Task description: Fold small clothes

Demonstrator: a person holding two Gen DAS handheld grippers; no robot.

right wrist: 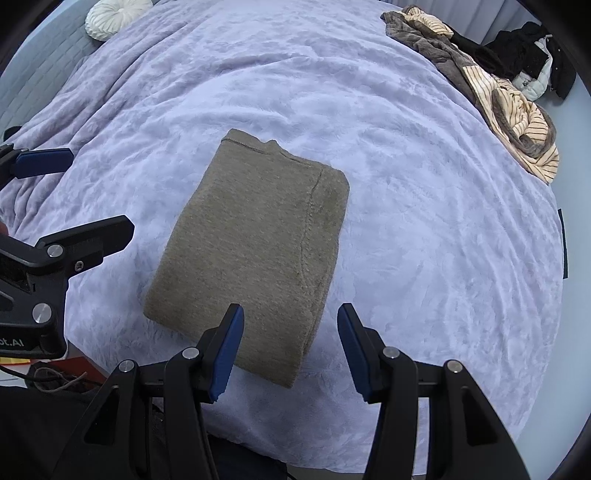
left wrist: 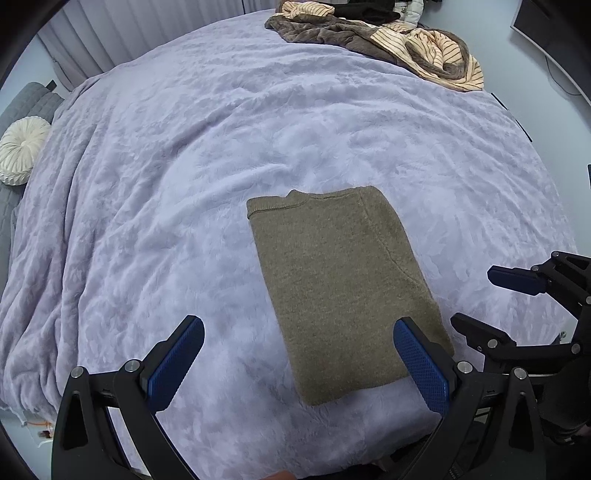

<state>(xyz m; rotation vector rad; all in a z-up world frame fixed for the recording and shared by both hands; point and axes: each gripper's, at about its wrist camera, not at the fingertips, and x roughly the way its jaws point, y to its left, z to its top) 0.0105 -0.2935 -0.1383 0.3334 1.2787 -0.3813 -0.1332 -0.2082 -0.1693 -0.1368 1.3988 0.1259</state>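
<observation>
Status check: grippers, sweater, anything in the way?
Left gripper open, right gripper open, both empty. Sweater folded flat on blanket. Clothes pile far corner, not in the way.

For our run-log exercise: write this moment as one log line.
left tool: open, empty | right tool: open, empty | olive sweater: folded rectangle, flat on lilac blanket | clothes pile: unfolded, far corner

Before me: one olive sweater [left wrist: 343,291], matt coarse knit with stitched seams, on a lavender blanket [left wrist: 184,166] of soft, faintly sheeny plush. My left gripper [left wrist: 299,365] and right gripper [right wrist: 291,350] are matt black plastic with bright metal screws and blue textured pads [left wrist: 421,363]. Also a pleated cream cushion [left wrist: 22,147] and a brown fleece garment [left wrist: 332,33], striped lining.
</observation>
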